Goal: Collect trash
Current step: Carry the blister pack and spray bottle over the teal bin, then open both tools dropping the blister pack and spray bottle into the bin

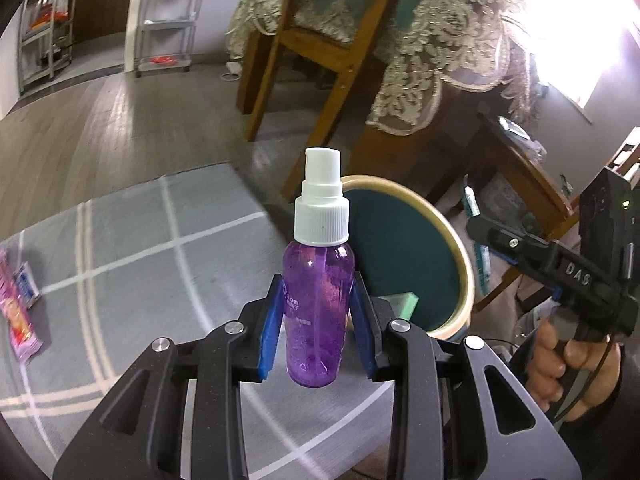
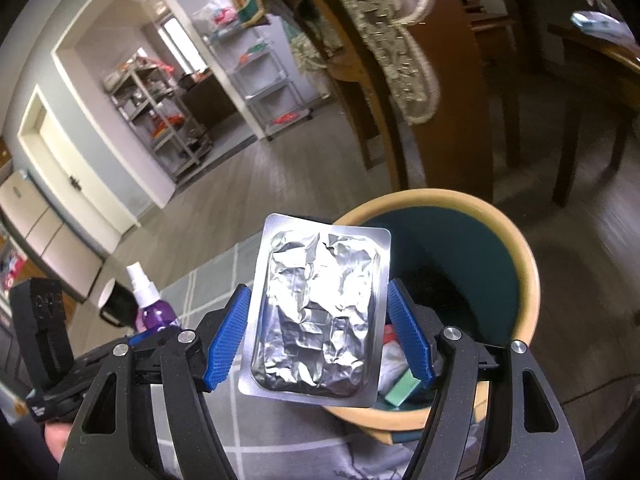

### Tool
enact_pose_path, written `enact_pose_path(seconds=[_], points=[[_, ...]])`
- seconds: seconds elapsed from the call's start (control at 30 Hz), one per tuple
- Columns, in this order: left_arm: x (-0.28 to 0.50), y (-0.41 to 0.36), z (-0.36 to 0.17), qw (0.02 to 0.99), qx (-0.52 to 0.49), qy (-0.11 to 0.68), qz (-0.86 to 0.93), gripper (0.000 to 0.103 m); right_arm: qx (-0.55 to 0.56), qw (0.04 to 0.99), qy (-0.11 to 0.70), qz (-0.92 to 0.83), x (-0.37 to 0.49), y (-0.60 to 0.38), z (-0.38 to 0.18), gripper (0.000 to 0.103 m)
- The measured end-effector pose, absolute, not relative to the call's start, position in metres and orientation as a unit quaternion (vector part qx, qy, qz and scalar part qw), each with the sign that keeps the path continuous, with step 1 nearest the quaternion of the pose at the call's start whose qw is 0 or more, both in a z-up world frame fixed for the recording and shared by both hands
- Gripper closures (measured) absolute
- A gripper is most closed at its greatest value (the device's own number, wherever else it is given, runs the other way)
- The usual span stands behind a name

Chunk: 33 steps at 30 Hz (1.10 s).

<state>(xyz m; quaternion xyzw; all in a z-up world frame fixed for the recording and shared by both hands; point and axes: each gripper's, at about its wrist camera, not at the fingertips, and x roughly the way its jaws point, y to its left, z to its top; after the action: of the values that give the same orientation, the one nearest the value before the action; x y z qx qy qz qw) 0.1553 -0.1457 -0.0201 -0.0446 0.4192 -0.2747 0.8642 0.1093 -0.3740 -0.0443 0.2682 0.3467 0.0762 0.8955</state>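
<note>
Two wrappers (image 1: pixel 18 304), left view only.

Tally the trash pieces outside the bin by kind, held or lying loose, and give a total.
Spray bottle, held by the left gripper: 1
Foil blister pack, held by the right gripper: 1
Snack wrappers on the rug: 2
Total: 4

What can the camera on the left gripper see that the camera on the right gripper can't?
Only the left wrist view shows the pink snack wrappers lying on the grey rug. Only the right wrist view shows the silver foil blister pack held in the right gripper, and a black cup behind. Both show the purple spray bottle in the left gripper and the teal bin with its tan rim.
</note>
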Motion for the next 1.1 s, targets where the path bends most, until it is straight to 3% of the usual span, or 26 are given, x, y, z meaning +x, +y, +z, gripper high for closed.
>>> enact_pose_path(seconds=[0.5,0.9,1.1], points=[[0.19,-0.228,-0.041,0.84,-0.057,0.448,-0.301,0.071,0.279,0.885,0.373,0.014,0.119,-0.405,-0.069,0.032],[0.2,-0.241,-0.068,0.823,-0.054,0.488,-0.285,0.071,0.294,0.865,0.406,0.004,0.13,-0.408,-0.087,0.031],[0.197,-0.235,-0.069,0.822,-0.062,0.49,-0.283,0.061,0.298,0.858,0.418,0.002,0.134,-0.408,-0.092,0.025]])
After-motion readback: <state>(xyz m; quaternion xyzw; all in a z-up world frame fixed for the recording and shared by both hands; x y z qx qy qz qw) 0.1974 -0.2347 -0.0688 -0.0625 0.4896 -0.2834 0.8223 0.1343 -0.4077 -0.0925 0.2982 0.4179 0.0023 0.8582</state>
